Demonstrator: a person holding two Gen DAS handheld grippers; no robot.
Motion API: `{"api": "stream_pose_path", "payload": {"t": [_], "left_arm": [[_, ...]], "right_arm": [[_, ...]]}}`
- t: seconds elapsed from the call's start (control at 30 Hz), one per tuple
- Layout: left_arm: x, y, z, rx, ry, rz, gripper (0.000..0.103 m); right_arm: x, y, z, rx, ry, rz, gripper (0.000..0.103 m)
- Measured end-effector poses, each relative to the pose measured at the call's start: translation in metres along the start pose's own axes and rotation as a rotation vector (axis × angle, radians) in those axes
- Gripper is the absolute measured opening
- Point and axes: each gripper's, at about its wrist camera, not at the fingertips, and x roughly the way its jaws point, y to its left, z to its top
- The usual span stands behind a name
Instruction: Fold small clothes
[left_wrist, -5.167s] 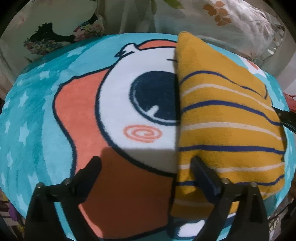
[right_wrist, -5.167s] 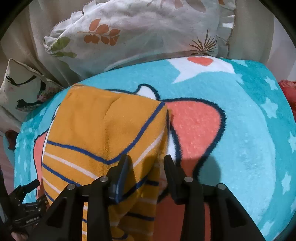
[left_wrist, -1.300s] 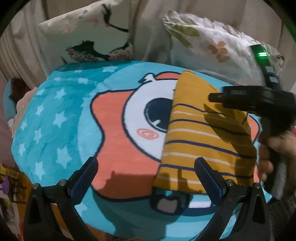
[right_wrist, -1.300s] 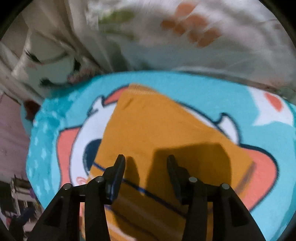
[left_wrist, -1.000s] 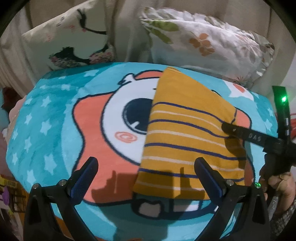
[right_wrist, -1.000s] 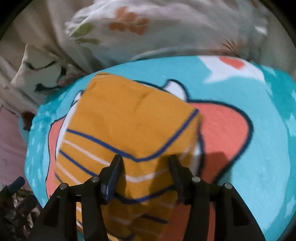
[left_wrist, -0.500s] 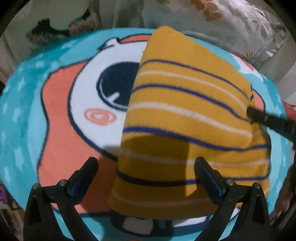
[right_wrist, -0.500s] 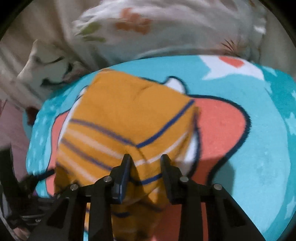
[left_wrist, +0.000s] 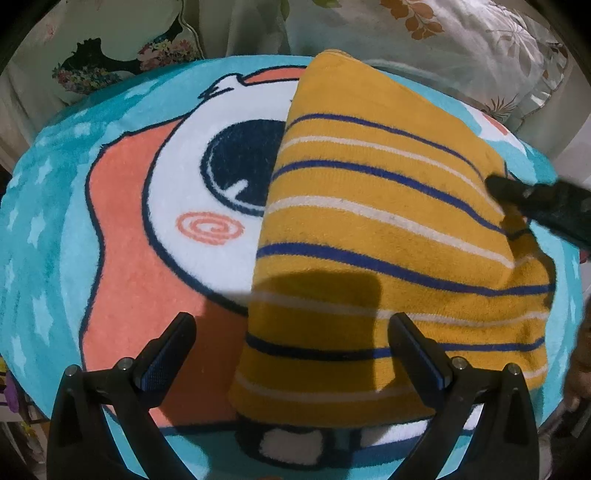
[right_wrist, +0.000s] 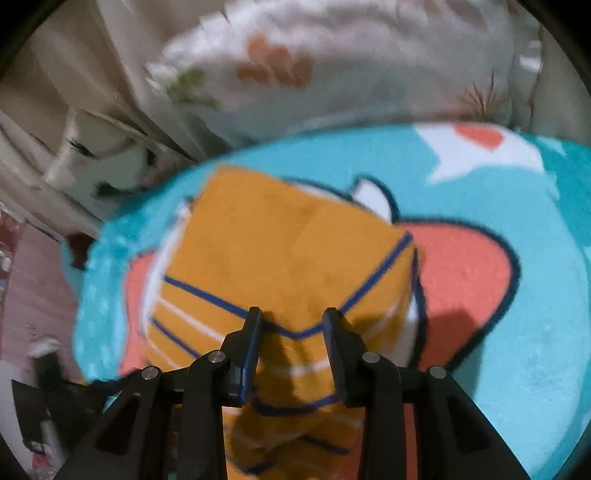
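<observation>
Your left tongs (left_wrist: 291, 343) spread wide, holding nothing, near edge of one folded mustard striped garment (left_wrist: 388, 229) on cartoon blanket (left_wrist: 122, 258). Your right tongs (right_wrist: 293, 328) part-open over garment's right edge. Two pillows (left_wrist: 461, 48) far.

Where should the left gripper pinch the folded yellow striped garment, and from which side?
Take the near-left corner of the yellow striped garment, coming from its left folded edge. That edge runs straight and stands proud of the cartoon blanket, and it sits between the open fingers of the left gripper. The right gripper already works the far-right edge, so probably avoid that side.
</observation>
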Motion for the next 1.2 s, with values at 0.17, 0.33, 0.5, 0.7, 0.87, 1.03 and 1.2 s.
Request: {"api": "stream_pose_path", "payload": {"t": [0.17,0.33,0.5,0.7,0.87,1.03,1.2], "left_arm": [[-0.006,0.000,0.003,0.001,0.002,-0.001,0.103],[-0.044,-0.006,0.018,0.028,-0.128,-0.003,0.103],[-0.037,-0.014,0.050,0.060,-0.156,0.019,0.103],[0.003,-0.016,0.068,0.104,-0.108,0.043,0.103],[-0.007,-0.018,0.073,0.124,-0.128,0.041,0.103],[-0.001,-0.019,0.078,0.120,-0.113,0.033,0.103],[0.004,-0.019,0.081,0.129,-0.113,0.030,0.103]], "right_arm": [[-0.017,-0.014,0.006,0.054,-0.035,-0.075,0.032],[-0.049,-0.006,-0.005,0.058,-0.085,-0.097,0.032],[-0.055,0.006,-0.041,0.021,-0.074,-0.109,0.032],[-0.054,0.007,-0.071,-0.001,-0.045,-0.131,0.033],[-0.079,0.026,-0.074,-0.058,-0.132,-0.113,0.033],[-0.058,0.045,-0.083,-0.107,-0.073,-0.042,0.033],[-0.020,0.032,-0.095,-0.055,0.029,-0.079,0.033]]}}
